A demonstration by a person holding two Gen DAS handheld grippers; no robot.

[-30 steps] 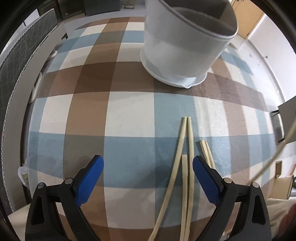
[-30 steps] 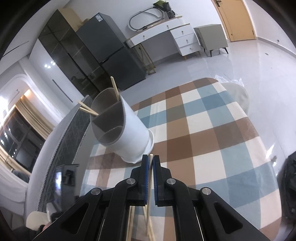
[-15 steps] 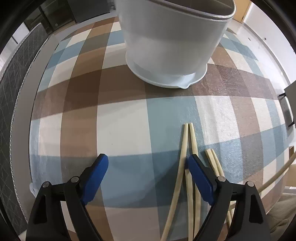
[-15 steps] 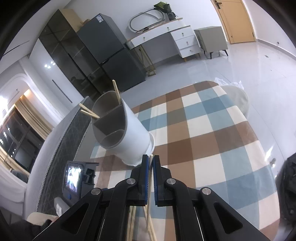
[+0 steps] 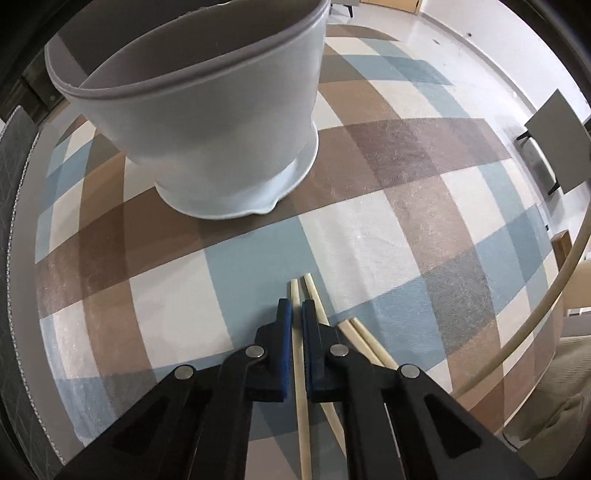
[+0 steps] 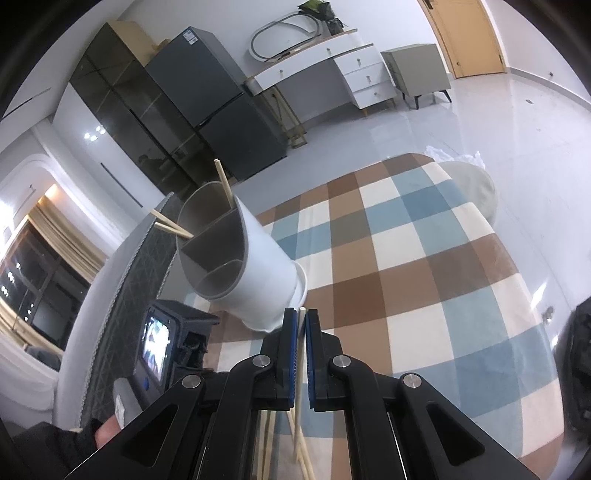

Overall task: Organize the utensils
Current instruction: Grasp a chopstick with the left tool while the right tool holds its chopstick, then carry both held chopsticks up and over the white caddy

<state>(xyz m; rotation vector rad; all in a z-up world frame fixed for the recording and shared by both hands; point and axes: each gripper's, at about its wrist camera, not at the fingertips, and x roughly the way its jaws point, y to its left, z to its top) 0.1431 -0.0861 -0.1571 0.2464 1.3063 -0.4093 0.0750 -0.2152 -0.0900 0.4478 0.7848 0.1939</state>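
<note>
A white utensil holder [image 5: 207,122] with grey divided compartments stands on the checked tablecloth [image 5: 388,236]; in the right wrist view the holder [image 6: 243,269] has three chopsticks [image 6: 223,182] leaning in its far section. My left gripper [image 5: 296,314] is shut on a pale wooden chopstick [image 5: 300,387] down at the cloth. Several more chopsticks [image 5: 364,341] lie just right of it. My right gripper [image 6: 301,325] is raised above the table and shut on another chopstick [image 6: 300,365], seen as a curved pale stick [image 5: 546,306] in the left wrist view.
A dark padded chair back [image 6: 122,295] stands by the table's left edge. The left gripper's camera body [image 6: 166,339] sits below the holder in the right wrist view. A fridge [image 6: 218,110], a white desk [image 6: 321,66] and a door [image 6: 469,33] lie beyond the table.
My left gripper moved forward and right toward the holder and closed its jaws from wide open onto a chopstick. My right gripper stayed shut on its chopstick, nearly still.
</note>
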